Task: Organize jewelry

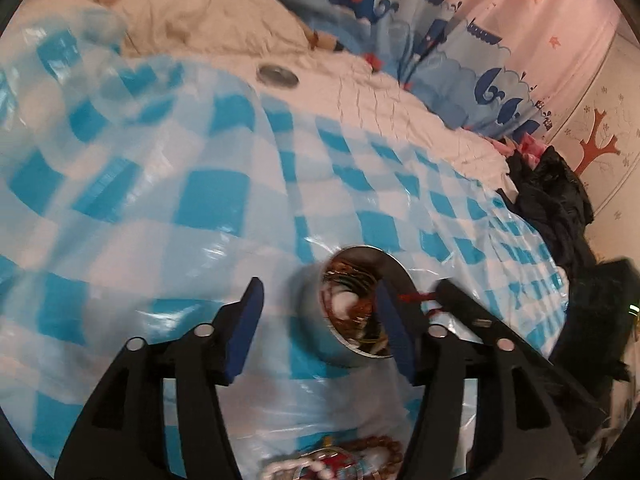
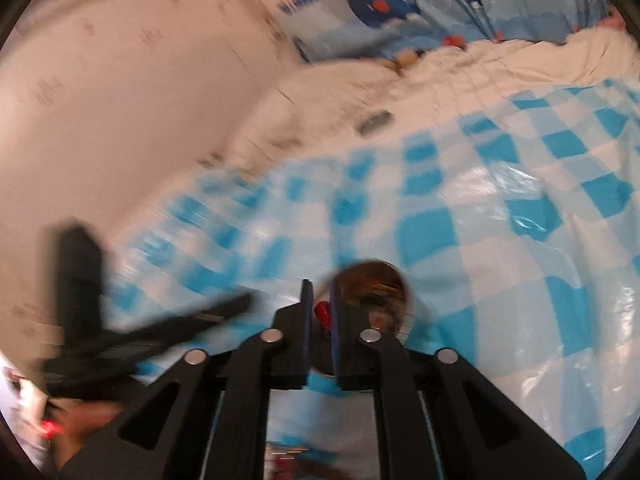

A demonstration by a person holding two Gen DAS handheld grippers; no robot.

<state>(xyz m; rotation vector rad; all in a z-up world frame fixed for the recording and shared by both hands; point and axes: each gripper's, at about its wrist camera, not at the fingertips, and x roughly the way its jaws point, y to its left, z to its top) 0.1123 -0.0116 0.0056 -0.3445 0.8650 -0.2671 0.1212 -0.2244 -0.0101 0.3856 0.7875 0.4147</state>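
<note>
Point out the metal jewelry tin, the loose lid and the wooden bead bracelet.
metal jewelry tin (image 1: pixel 316 320): left wrist view, outer side wall.
loose lid (image 1: pixel 277 74): left wrist view, centre of top.
wooden bead bracelet (image 1: pixel 390 446): left wrist view, brown beads.

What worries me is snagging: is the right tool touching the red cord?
Cannot tell: the right wrist view shows the red cord between the right tool's pads, but blur hides any gap.

A shiny metal tin sits on a glossy, crinkled blue-checked plastic sheet over soft, matt, rumpled white cloth bedding.
</note>
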